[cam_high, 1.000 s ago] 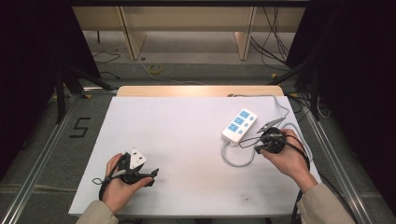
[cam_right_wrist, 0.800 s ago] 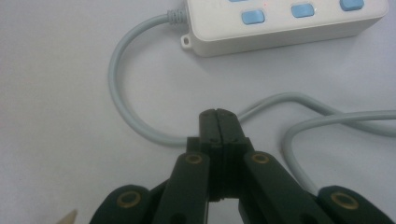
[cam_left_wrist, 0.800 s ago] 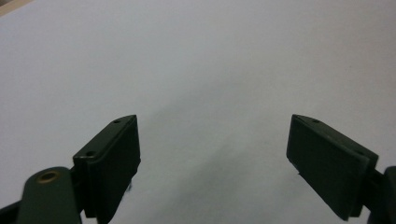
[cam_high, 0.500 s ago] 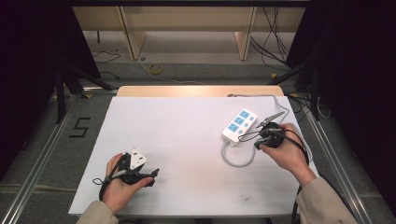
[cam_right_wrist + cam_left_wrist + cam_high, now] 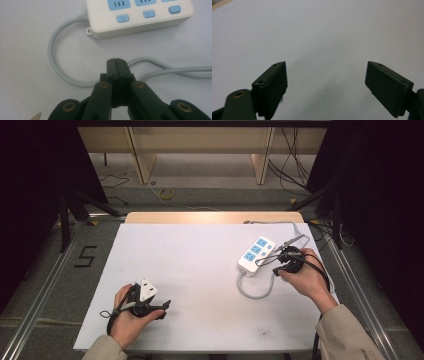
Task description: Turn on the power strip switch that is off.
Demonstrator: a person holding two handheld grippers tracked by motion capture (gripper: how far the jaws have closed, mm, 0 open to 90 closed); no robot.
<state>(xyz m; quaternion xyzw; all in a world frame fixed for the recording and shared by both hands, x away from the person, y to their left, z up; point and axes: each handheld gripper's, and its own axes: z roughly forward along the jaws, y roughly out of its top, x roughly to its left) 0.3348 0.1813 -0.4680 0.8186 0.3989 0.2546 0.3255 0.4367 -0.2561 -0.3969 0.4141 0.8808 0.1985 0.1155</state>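
Lying on the white table [image 5: 200, 270] toward its right side, the white power strip [image 5: 256, 256] with blue sockets sits at a slant, its grey cable [image 5: 255, 292] looping out from the near end and curling back under the person's right hand [image 5: 305, 277]. The right gripper [image 5: 280, 262] rests just beside the strip's right edge, apart from it. In the right gripper view, its two black jaws are pressed flat together with nothing between them, and their joined tip [image 5: 117, 62] hovers over bare table inside the cable's loop [image 5: 57, 67], with the strip [image 5: 140, 15] a little way beyond and a second run of cable [image 5: 172, 70] passing to the right of the jaws. Three blue switch buttons [image 5: 149, 13] line the strip's near face.

The left gripper [image 5: 150, 305] sits low at the table's near left, held in the left hand [image 5: 127, 317], with a white three-cornered plate on top. In the left gripper view its jaws stand wide apart, and only plain white surface [image 5: 319, 37] lies between them; the strip is well away from it.

Compared with a second ago, the right gripper has edged slightly up toward the strip; the left gripper and the strip lie as they did.
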